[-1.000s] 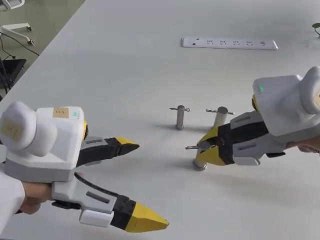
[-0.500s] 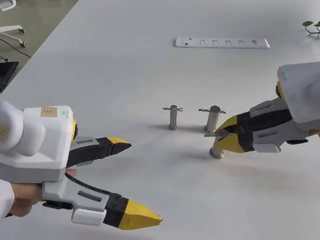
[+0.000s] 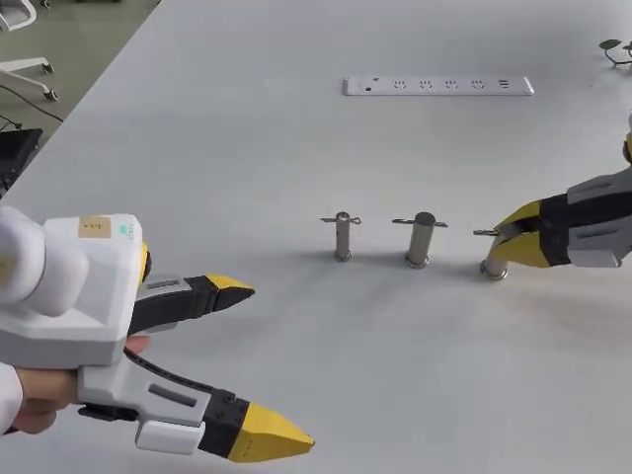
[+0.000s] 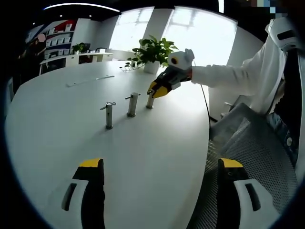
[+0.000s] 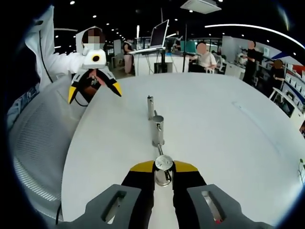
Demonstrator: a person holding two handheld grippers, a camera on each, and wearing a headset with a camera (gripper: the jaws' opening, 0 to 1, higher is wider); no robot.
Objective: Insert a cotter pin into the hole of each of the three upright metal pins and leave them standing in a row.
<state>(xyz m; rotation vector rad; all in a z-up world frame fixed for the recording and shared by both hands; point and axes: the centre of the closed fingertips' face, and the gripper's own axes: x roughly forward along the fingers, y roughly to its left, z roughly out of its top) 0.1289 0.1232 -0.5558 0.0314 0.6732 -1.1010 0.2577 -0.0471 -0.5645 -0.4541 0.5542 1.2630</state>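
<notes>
Three metal pins (image 3: 343, 240) each hold one cotter pin (image 3: 341, 219).

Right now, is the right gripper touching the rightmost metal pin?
Touching. The right gripper view shows the right gripper's yellow jaws pressed against both sides of the metal pin.

Three upright grey metal pins (image 3: 420, 242) stand in a row mid-frame on the white surface (image 3: 247, 148). A white power strip (image 3: 437, 86) lies behind them, upper centre.
</notes>
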